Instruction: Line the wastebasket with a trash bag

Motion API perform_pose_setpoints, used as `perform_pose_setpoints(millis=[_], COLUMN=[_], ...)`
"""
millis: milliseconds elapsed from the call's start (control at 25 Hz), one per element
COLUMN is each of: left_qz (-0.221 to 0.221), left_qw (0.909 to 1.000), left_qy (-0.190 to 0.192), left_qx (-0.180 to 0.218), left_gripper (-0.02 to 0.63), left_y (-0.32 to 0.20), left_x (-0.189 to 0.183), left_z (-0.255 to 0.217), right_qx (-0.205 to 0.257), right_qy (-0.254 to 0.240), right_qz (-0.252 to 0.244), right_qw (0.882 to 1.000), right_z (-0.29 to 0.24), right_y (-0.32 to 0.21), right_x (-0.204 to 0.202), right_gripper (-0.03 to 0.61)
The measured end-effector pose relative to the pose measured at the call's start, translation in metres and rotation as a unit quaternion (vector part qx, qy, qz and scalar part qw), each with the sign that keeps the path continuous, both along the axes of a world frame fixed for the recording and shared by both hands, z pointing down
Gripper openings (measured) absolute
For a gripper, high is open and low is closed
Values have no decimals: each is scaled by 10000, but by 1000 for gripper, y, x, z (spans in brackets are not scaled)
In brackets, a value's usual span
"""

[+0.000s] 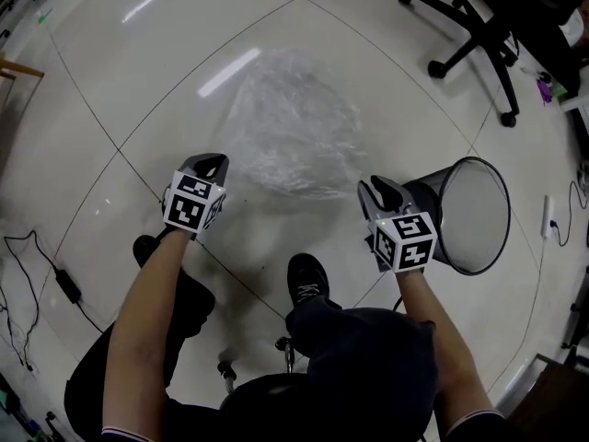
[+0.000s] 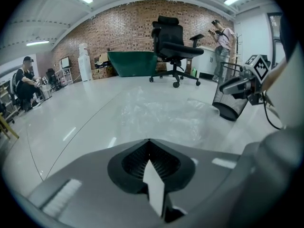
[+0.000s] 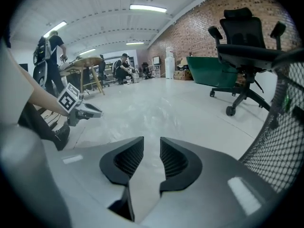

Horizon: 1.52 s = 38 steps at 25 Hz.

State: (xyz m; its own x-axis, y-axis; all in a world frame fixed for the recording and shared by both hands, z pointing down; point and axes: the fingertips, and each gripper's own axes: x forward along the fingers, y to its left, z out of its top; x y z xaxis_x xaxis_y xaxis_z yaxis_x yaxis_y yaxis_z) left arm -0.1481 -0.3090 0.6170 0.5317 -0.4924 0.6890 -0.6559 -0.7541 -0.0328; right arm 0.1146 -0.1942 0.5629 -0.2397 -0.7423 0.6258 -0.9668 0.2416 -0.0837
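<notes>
- Looking down from the head view, the clear trash bag (image 1: pixel 294 127) is spread over the shiny floor (image 1: pixel 120 81) ahead of both arms, between the two claws and a little beyond them.
- The left claw (image 1: pixel 207 166) sits just beside the bag's near left edge. The right claw (image 1: pixel 382 191) is beside the wastebasket (image 1: pixel 428 201), a black mesh one tipped on its side at the right with nothing lining it.
- A black shoe (image 1: pixel 306 279) is planted between the arms, and an office chair (image 1: pixel 474 35) stands at the top right, well apart from the bag.
- Turning to the left gripper view, the left claw (image 2: pixel 148 140) is pressed together at the tips. Whether a thin edge of film is caught in it cannot be made out.
- The crinkled bag (image 2: pixel 161 113) lies just past the tips, and the wastebasket (image 2: pixel 232 103) leans at the right next to the right claw (image 2: pixel 228 86).
- Switching to the right gripper view, the right claw (image 3: pixel 152 148) is spread with a clear gap and grips nothing. Only floor and a faint sheet of the bag (image 3: pixel 147 110) show through the gap.
- The wastebasket's mesh wall (image 3: pixel 280 137) fills the right edge, close against this claw. The left claw (image 3: pixel 90 110) is off at the left.
</notes>
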Motion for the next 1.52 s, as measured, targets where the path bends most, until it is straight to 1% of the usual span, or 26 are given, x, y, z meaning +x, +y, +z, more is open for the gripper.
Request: perform_pose_setpoints(millis=[120,280,440,600,800,920,1120,1280,1400,1520], left_qz=[82,44,0,-21,-31,-37,-84,-59,-38,-40], left_qw=[9999,9998,9996,9995,9992,9989,9984,9984,9984,9984], left_qy=[-79,-186,-265,-324,-410,-473,-563,-564,-570,-556], left_qx=[0,36,39,15,-2,-12,-20,-15,-23,-34], left_gripper=[12,12,12,12,12,12,12,12,12,12], left_y=[-6,-20,-31,-32,-37,-41,-47,-47,-45,-44], left_x=[-1,-2,-5,-7,-10,-12,-20,-19,-18,-17], left_z=[0,-1,-3,0,6,10,14,14,14,14], right_qx=[-148,-396,-596,-749,-814,-831,-598,-596,-701,-728], right_qy=[68,142,164,232,333,403,300,374,525,824], right_qz=[214,368,288,109,-9,-176,-246,-294,-269,-181], right_qw=[9996,9984,9977,9969,9961,9956,9975,9971,9958,9938], right_z=[10,28,46,64,83,91,82,82,86,94], right_y=[5,14,19,14,2,-2,5,18,26,23], right_x=[5,19,18,15,15,13,0,-3,0,9], right_gripper=[121,146,158,189,192,193,195,195,195,195])
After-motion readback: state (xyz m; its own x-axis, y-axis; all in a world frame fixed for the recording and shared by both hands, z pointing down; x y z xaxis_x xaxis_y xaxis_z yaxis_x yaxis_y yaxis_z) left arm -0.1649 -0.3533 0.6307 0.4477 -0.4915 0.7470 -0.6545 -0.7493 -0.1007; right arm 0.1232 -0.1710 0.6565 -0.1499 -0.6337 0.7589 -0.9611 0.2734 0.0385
